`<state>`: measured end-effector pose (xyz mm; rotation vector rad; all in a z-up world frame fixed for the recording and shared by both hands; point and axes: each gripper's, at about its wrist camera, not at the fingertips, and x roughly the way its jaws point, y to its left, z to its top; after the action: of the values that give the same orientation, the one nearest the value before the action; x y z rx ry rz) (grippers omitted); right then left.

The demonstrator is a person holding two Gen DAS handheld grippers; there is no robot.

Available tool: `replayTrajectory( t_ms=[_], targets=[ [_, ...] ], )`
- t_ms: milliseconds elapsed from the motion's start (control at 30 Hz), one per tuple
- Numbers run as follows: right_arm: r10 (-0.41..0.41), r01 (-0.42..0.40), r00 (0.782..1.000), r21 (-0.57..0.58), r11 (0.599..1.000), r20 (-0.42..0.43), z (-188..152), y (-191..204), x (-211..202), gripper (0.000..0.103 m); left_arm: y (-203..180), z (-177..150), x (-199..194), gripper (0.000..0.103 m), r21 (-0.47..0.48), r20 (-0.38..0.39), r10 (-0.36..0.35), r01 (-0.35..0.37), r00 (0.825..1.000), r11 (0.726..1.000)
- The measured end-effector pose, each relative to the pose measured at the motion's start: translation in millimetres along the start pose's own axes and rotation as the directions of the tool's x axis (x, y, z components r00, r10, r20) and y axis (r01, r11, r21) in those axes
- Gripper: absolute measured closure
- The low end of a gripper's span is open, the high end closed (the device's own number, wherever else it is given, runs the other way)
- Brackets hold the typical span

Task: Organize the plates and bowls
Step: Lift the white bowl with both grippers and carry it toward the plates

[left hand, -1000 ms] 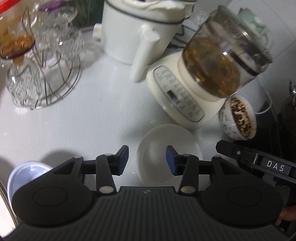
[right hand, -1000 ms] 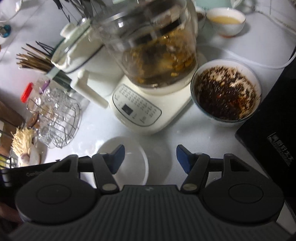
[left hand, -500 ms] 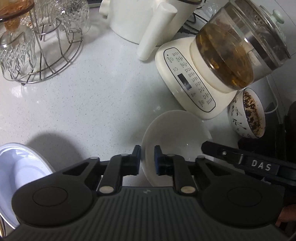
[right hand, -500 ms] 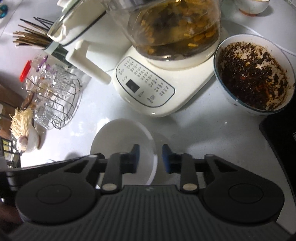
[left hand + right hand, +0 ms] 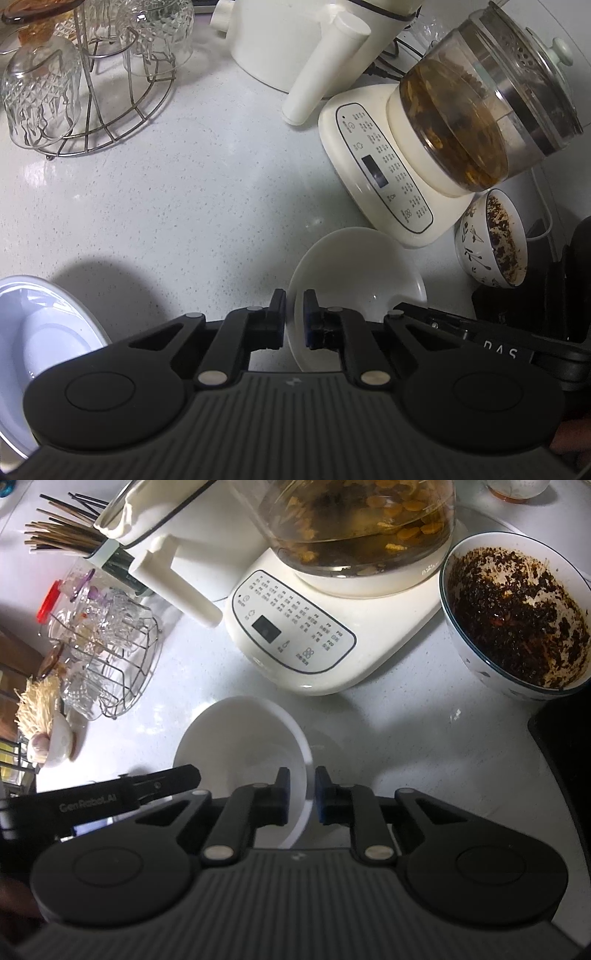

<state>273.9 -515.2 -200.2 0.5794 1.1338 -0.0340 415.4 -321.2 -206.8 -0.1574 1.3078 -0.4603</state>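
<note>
White bowl (image 5: 354, 280) low centre in both views, on pale counter (image 5: 207, 192), just in front of kettle base (image 5: 373, 173). Pinched on opposite rims: left gripper (image 5: 294, 319) narrow, clamped across near-left rim; right gripper (image 5: 300, 794) likewise narrow, clamped across right-hand rim. Thin glazed wall between each pair of pads, so grip small and slick. Main risk, by judgement: uneven lift. If one hand rises ahead of the other, bowl tips about the slower pinch and slides out of the pads; drop onto hard counter, likely chip or crack. Second risk: hands drifting apart or together while lifting, prying rim out of one pinch. Kettle base very close behind bowl; glass pot (image 5: 480, 110) full of brown liquid overhangs it at upper right. Forward swing on lift could knock base or pot. Dirty bowl (image 5: 517, 624) with dark residue at right edge of right view, near enough to clip on a rightward carry. Plate (image 5: 40, 339) at lower left of left view, partly hidden under gripper body; plausible stacking target, though hard landing there risks rattling or chipping. Wire rack of glasses (image 5: 92, 81) at upper left, well apart, low concern unless carry goes wide left. Dark object at far right edge of right view, identity unclear.
</note>
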Motion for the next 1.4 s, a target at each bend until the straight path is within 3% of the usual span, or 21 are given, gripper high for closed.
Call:
replayTrajectory(
  t_ms=[567, 833, 1400],
  targets=[
    [0.010, -0.009, 0.999, -0.040, 0.999, 0.038, -7.4, 14.6, -23.6, 0.086, -6.6, -9.5, -32.5, 0.091, 0.012, 0.015, 0.037, -0.038, 0.999, 0.999],
    [0.033, -0.026, 0.996, -0.090, 0.996, 0.080, -4.3, 34.6, -48.3, 0.086, -13.1, -5.8, -70.8, 0.091, 0.068, 0.067, 0.037, -0.042, 0.997, 0.997],
    [0.116, -0.080, 0.976, -0.186, 0.979, 0.186, -19.5, 92.9, -75.7, 0.086, 23.1, -14.7, -141.5, 0.091, 0.041, 0.187, 0.026, -0.034, 0.982, 0.999]
  ],
)
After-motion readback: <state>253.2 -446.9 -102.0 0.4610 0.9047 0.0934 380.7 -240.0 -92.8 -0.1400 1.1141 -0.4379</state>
